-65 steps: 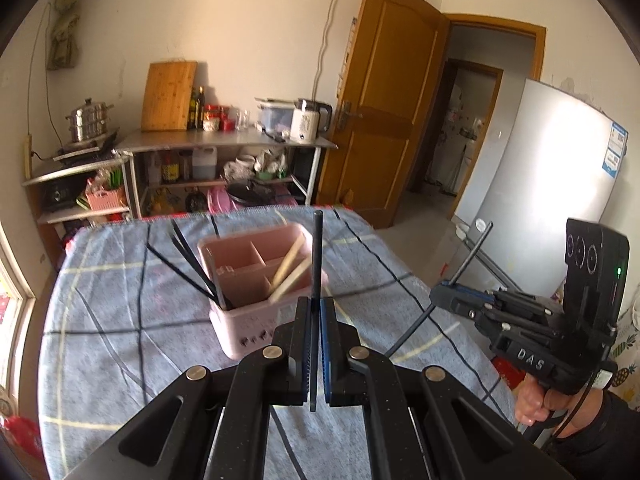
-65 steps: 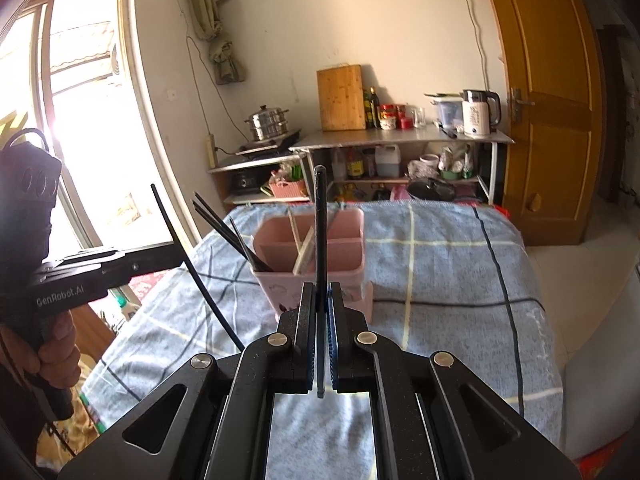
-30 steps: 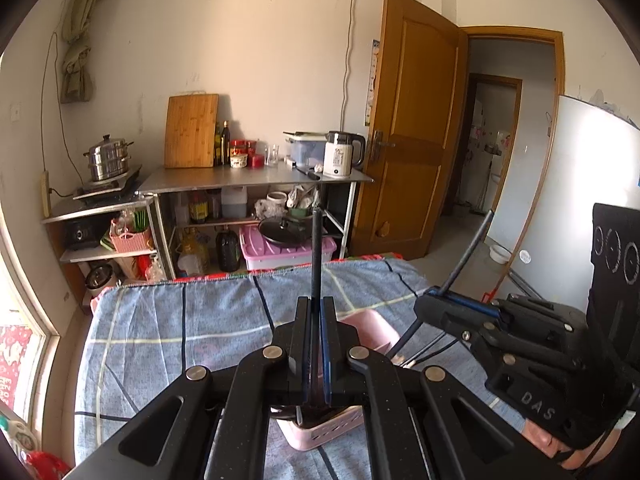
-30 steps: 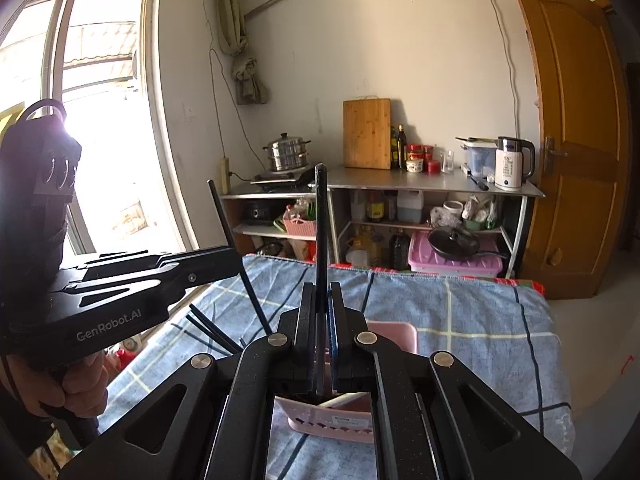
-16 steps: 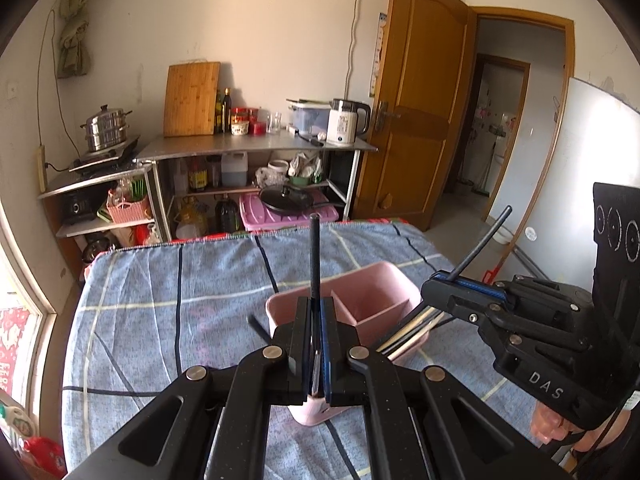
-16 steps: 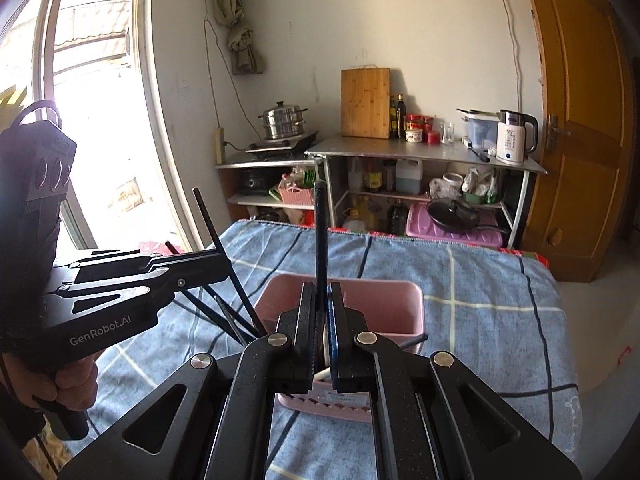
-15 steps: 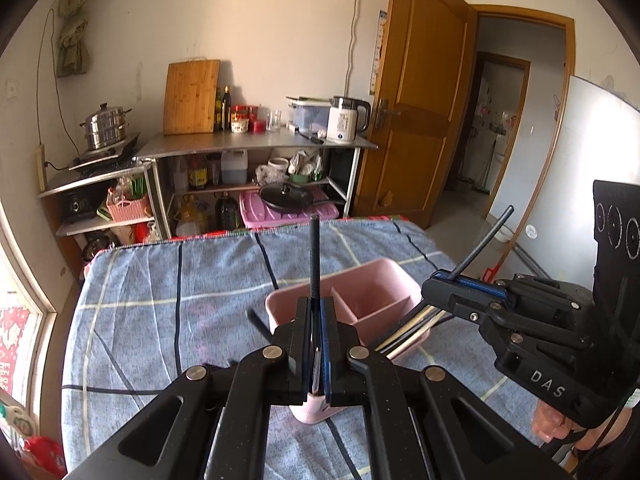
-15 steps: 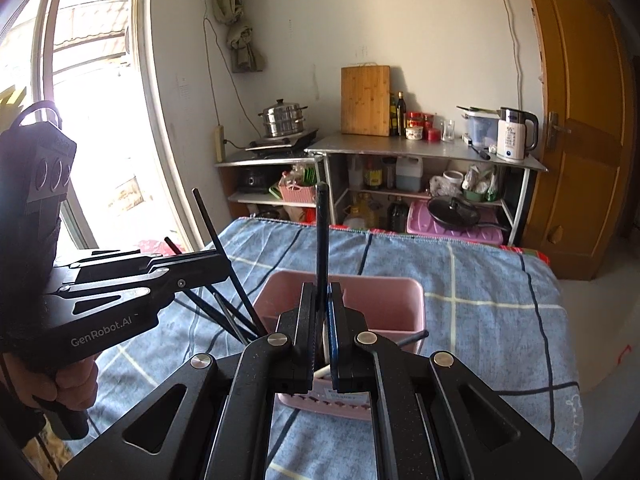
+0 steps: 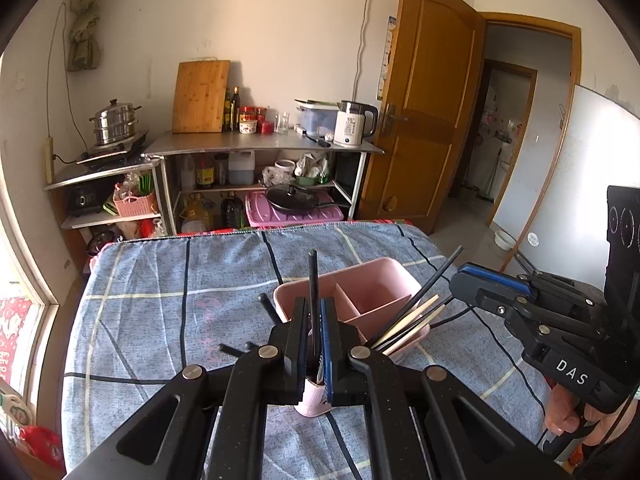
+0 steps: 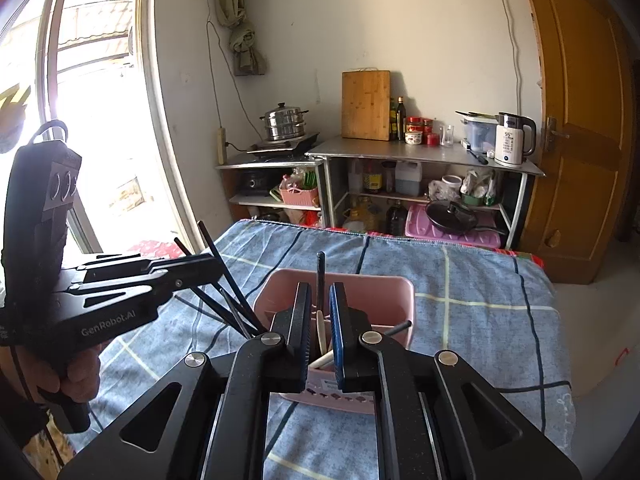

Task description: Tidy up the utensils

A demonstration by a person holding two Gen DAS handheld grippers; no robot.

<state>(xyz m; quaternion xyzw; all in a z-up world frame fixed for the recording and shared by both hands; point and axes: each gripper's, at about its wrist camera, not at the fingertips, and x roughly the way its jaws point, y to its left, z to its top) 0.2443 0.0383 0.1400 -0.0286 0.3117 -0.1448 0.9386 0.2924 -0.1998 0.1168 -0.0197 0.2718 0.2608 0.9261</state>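
The left gripper (image 9: 315, 320) has its jaws pressed on a black chopstick (image 9: 312, 280) that stands upright between the pads, its lower end down inside the near compartment of the pink utensil holder (image 9: 372, 300). The right gripper (image 10: 320, 312) has just been opening its jaws: they stand slightly apart, with a second black chopstick (image 10: 320, 276) upright in the gap and no pad visibly pressing on it, its lower end in the holder (image 10: 360, 292) directly below.

Just beyond the fingers, the pink holder sits on the table's blue checked cloth (image 9: 200, 280). A partition splits it into compartments. Pale wooden chopsticks (image 9: 408, 320) lean out over its right rim in the left wrist view, and several loose black chopsticks (image 10: 224, 300) fan out of its left side in the right wrist view.

Each camera catches the other tool at the edge of its frame, gripped by a hand (image 10: 76, 376) around the handle.

Farther back, past the table's far edge, a metal shelf unit (image 9: 264, 148) stands against the wall, carrying a wooden cutting board (image 9: 200, 96), bottles, jars and a white kettle (image 9: 354, 124). A steel steamer pot (image 9: 114, 120) sits on a lower stand to its left. A brown wooden door (image 9: 432, 120) stands open at the right.
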